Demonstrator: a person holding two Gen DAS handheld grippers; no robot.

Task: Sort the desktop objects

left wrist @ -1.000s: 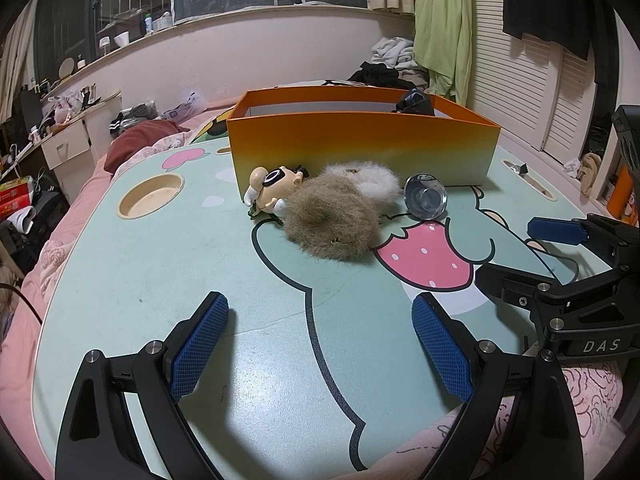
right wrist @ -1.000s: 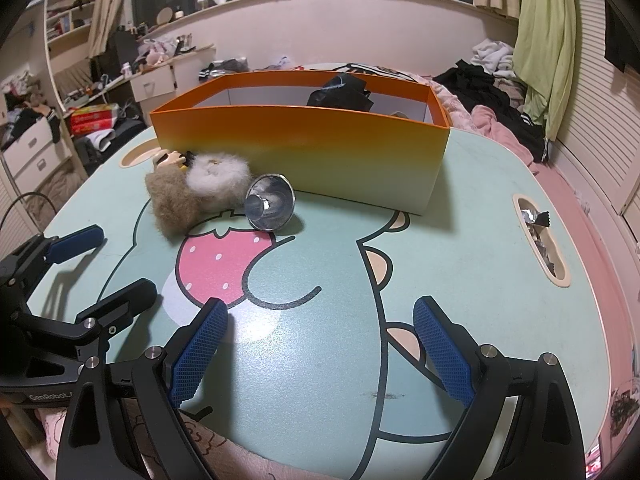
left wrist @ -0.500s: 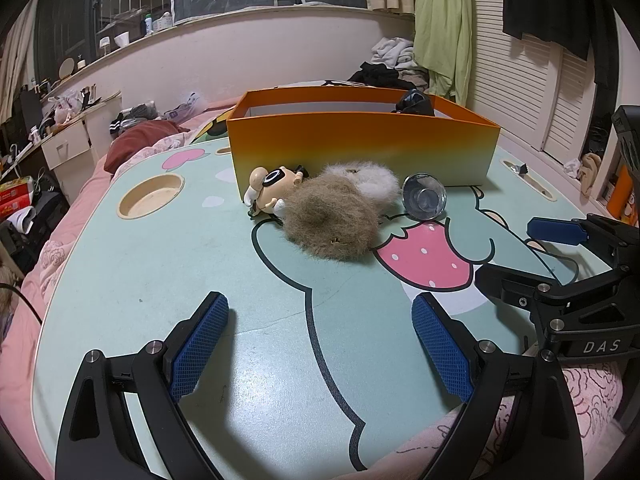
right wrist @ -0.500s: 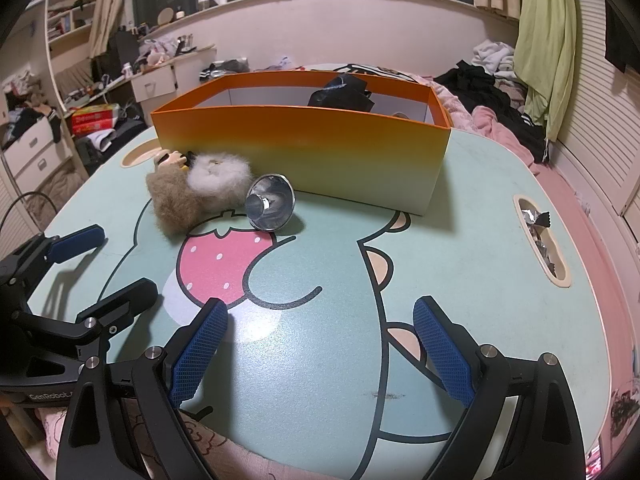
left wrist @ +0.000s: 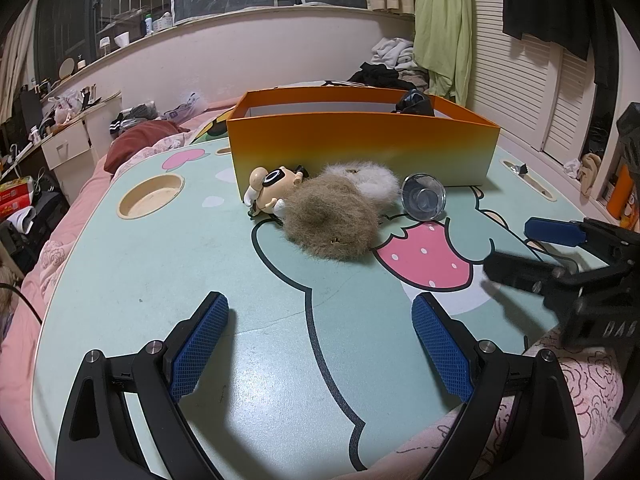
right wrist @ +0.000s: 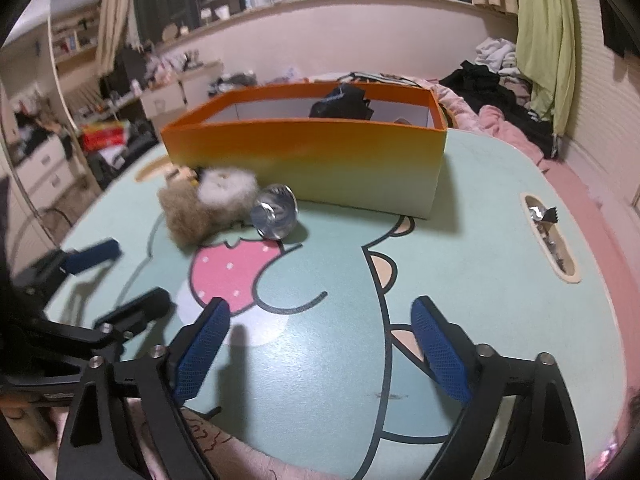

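An orange box [left wrist: 360,148] stands at the back of the cartoon-printed table [left wrist: 160,260], with a black object [left wrist: 414,103] inside. In front of it lie a small doll figure [left wrist: 272,186], a brown fur ball [left wrist: 332,222], a white fur ball [left wrist: 364,176] and a clear glass cup [left wrist: 424,197] on its side. My left gripper [left wrist: 320,344] is open and empty near the table's front edge. My right gripper [right wrist: 320,350] is open and empty, to the right of the left one. The box [right wrist: 312,160], fur balls [right wrist: 200,204] and cup [right wrist: 276,211] show in the right wrist view.
A round recess [left wrist: 150,195] sits in the table at the left and a slot with small items [right wrist: 548,236] at the right. A pink quilt [left wrist: 572,376] lies under the table's front edge. Furniture and clothes fill the room behind.
My right gripper has lifted and moved forward toward the table's middle; its view is blurred by motion. The left gripper and the objects have stayed put.
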